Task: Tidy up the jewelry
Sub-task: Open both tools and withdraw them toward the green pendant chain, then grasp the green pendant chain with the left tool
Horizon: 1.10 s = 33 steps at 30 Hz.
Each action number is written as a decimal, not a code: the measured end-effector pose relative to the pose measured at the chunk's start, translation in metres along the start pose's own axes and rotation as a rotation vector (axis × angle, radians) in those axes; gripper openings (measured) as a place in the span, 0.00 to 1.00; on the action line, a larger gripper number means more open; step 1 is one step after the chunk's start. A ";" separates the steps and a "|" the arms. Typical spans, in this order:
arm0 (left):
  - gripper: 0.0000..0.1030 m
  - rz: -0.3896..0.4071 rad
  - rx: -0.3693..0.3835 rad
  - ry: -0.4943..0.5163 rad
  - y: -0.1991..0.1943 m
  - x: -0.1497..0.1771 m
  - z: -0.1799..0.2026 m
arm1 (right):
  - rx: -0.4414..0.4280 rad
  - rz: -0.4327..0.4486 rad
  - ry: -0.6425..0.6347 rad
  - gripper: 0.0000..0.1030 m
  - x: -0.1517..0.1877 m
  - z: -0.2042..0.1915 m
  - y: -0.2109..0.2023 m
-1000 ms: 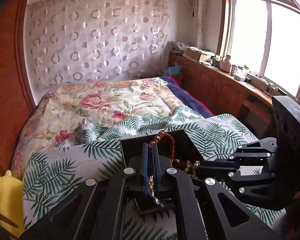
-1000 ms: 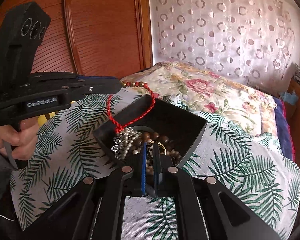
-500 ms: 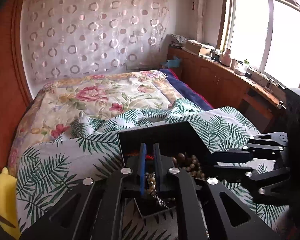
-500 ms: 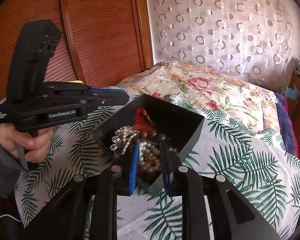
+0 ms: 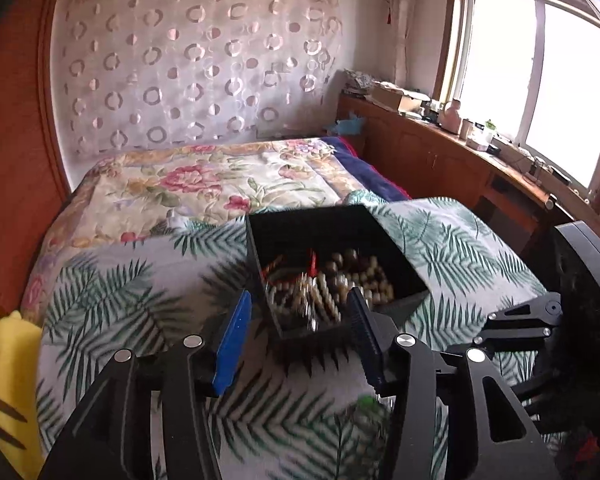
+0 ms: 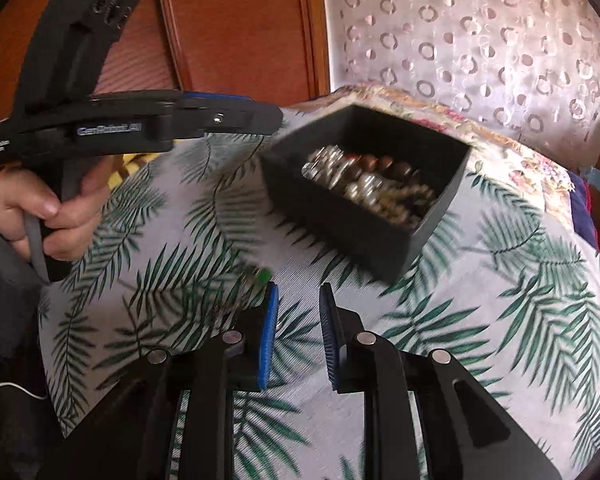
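On the bed, the black box w/ jewelry sat just ahead of the left gripper, jaws wide apart. Right gripper hung nearer the camera, jaws apart, nothing between.

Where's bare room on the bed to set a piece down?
Free: palm-print sheet right of the black box, and between box and left gripper. Crowded: the box, heaped with beads; a small green item beside right gripper.

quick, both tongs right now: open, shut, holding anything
Left tongs: open, holding nothing, just short of the black box.
Right tongs: open, holding nothing, above the leaf-print cloth.
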<state>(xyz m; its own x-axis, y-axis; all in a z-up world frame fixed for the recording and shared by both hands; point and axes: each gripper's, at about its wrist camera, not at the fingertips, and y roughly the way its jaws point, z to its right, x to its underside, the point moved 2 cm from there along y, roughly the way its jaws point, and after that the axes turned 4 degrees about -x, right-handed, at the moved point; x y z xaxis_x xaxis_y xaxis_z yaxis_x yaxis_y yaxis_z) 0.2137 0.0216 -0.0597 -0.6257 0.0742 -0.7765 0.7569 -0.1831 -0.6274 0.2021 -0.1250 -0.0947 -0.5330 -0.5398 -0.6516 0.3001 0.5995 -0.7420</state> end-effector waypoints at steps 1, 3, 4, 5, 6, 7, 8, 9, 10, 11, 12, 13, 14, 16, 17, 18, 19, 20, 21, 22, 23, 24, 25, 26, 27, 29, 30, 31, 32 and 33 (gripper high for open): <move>0.46 -0.007 -0.002 -0.003 -0.003 0.008 -0.001 | 0.001 -0.005 -0.003 0.22 0.002 -0.002 0.001; 0.47 -0.019 -0.008 -0.011 -0.007 0.018 -0.004 | -0.011 -0.029 -0.007 0.22 0.006 -0.006 0.006; 0.47 -0.025 -0.009 -0.019 -0.008 0.023 -0.005 | -0.010 -0.034 -0.008 0.22 0.006 -0.007 0.007; 0.47 -0.031 -0.011 -0.030 -0.010 0.030 -0.007 | -0.006 -0.038 -0.010 0.22 0.008 -0.008 0.009; 0.47 -0.035 -0.014 -0.037 -0.012 0.034 -0.009 | -0.006 -0.042 -0.011 0.22 0.009 -0.011 0.009; 0.47 -0.039 -0.018 -0.042 -0.013 0.039 -0.010 | -0.002 -0.048 -0.016 0.22 0.011 -0.013 0.011; 0.47 -0.046 -0.024 -0.049 -0.014 0.045 -0.013 | 0.007 -0.051 -0.019 0.22 0.011 -0.014 0.012; 0.47 -0.049 -0.028 -0.055 -0.016 0.048 -0.015 | 0.012 -0.053 -0.022 0.22 0.011 -0.015 0.013; 0.47 -0.054 -0.030 -0.061 -0.017 0.052 -0.016 | 0.016 -0.054 -0.024 0.22 0.010 -0.017 0.014; 0.47 -0.060 -0.034 -0.064 -0.018 0.056 -0.017 | 0.021 -0.054 -0.026 0.22 0.010 -0.018 0.015; 0.47 -0.062 -0.037 -0.065 -0.019 0.059 -0.017 | 0.027 -0.052 -0.033 0.22 0.010 -0.020 0.016; 0.47 -0.063 -0.042 -0.064 -0.021 0.062 -0.017 | 0.030 -0.050 -0.040 0.22 0.010 -0.022 0.017; 0.47 -0.065 -0.044 -0.066 -0.022 0.065 -0.017 | 0.035 -0.049 -0.046 0.12 0.010 -0.024 0.017; 0.47 -0.069 -0.045 -0.069 -0.024 0.068 -0.018 | 0.044 -0.037 -0.043 0.12 0.010 -0.026 0.015; 0.47 -0.071 -0.045 -0.067 -0.025 0.069 -0.016 | 0.043 -0.026 -0.042 0.12 0.011 -0.027 0.011; 0.47 -0.073 -0.043 -0.064 -0.025 0.069 -0.013 | 0.046 -0.014 -0.041 0.12 0.012 -0.029 0.007; 0.47 -0.075 -0.039 -0.061 -0.025 0.070 -0.010 | 0.050 -0.006 -0.039 0.12 0.014 -0.030 0.003; 0.47 -0.078 -0.032 -0.059 -0.024 0.071 -0.007 | 0.053 0.002 -0.034 0.12 0.016 -0.031 -0.001; 0.47 -0.082 -0.027 -0.056 -0.024 0.070 -0.004 | 0.056 0.008 -0.032 0.12 0.019 -0.029 -0.008; 0.46 -0.085 -0.021 -0.049 -0.022 0.071 0.000 | 0.062 0.017 -0.028 0.12 0.022 -0.030 -0.013; 0.44 -0.088 -0.018 -0.039 -0.021 0.071 0.004 | 0.067 0.024 -0.024 0.12 0.023 -0.030 -0.016; 0.37 -0.091 -0.013 -0.029 -0.019 0.071 0.008 | 0.072 0.031 -0.021 0.12 0.026 -0.030 -0.020; 0.33 -0.098 -0.009 -0.018 -0.016 0.070 0.012 | 0.076 0.040 -0.014 0.12 0.029 -0.030 -0.026; 0.32 -0.108 -0.003 -0.009 -0.013 0.070 0.017 | 0.078 0.048 -0.006 0.12 0.032 -0.031 -0.030; 0.31 -0.115 0.005 -0.003 -0.011 0.071 0.020 | 0.079 0.055 0.001 0.12 0.035 -0.033 -0.034; 0.30 -0.142 0.006 0.010 -0.003 0.072 0.027 | 0.079 0.066 0.007 0.12 0.040 -0.034 -0.041; 0.30 -0.152 0.009 0.020 0.000 0.072 0.030 | 0.077 0.074 0.008 0.12 0.042 -0.035 -0.045; 0.30 -0.164 0.013 0.032 0.004 0.072 0.033 | 0.078 0.081 0.008 0.12 0.042 -0.035 -0.048; 0.30 -0.176 0.012 0.042 0.007 0.073 0.036 | 0.079 0.088 0.009 0.12 0.043 -0.035 -0.051; 0.30 -0.189 0.002 0.056 0.012 0.073 0.039 | 0.079 0.092 0.011 0.12 0.043 -0.035 -0.053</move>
<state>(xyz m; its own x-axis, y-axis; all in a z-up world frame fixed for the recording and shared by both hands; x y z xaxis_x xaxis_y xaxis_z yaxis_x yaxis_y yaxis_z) 0.1696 -0.0131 -0.1216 -0.7454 0.1615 -0.6468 0.6263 -0.1625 -0.7624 0.1354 -0.1587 -0.0780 -0.5086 -0.4778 -0.7163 0.4097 0.5975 -0.6894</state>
